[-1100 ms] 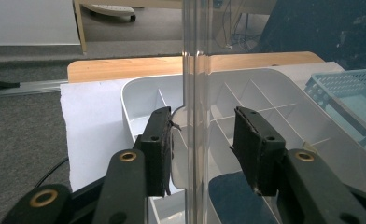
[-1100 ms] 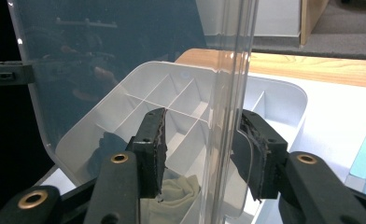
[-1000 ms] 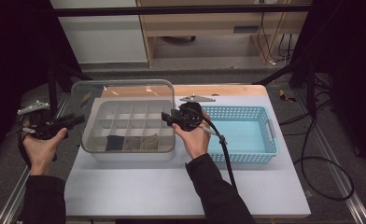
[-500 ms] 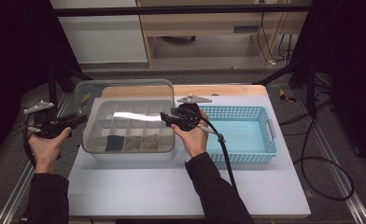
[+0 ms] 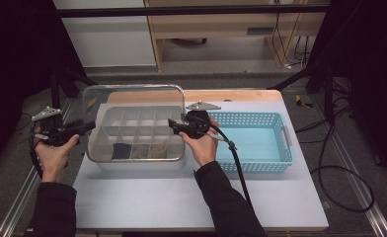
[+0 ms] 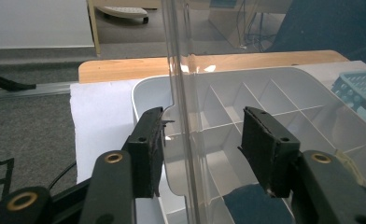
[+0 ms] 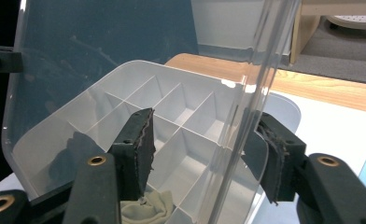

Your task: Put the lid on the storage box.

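Note:
A white compartment box stands on the table with its clear lid raised and leaning back. Small folded cloths, one dark blue and one beige, lie in its front row. My left gripper is at the box's left side, open, and the lid's edge stands between its jaws untouched. My right gripper is at the box's right side, also open, with the lid's other edge between its jaws. The blue cloth and the beige cloth lie just below the jaws.
A light blue perforated basket sits right of the box, close to my right hand. The right gripper's cable trails across the white table top. A wooden strip runs along the table's back edge.
My left gripper has moved right, up to the box's left side and the lid's edge. The right gripper has shifted slightly left. The lid stays raised.

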